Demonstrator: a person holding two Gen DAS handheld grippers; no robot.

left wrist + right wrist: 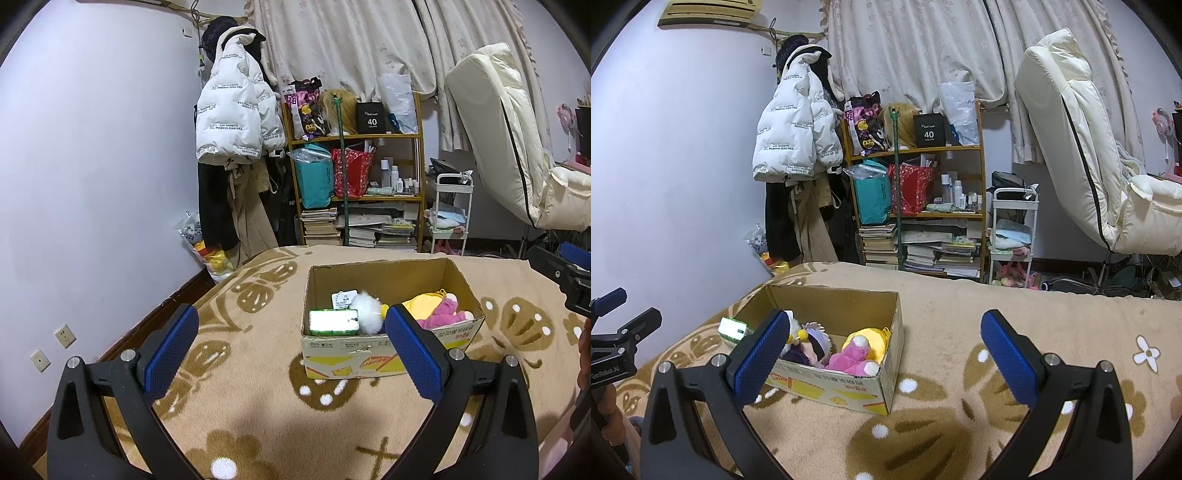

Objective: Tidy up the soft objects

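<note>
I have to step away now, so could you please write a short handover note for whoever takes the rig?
Left gripper: open, empty, held over the blanket in front of the box.
Right gripper: open, empty, to the right of the box.
In the box: pink plush, yellow plush, white fluffy toy, dark-haired doll, green pack.
Done: those soft items are boxed.
Left: no loose soft toy shows on the blanket; check outside the views.
</note>
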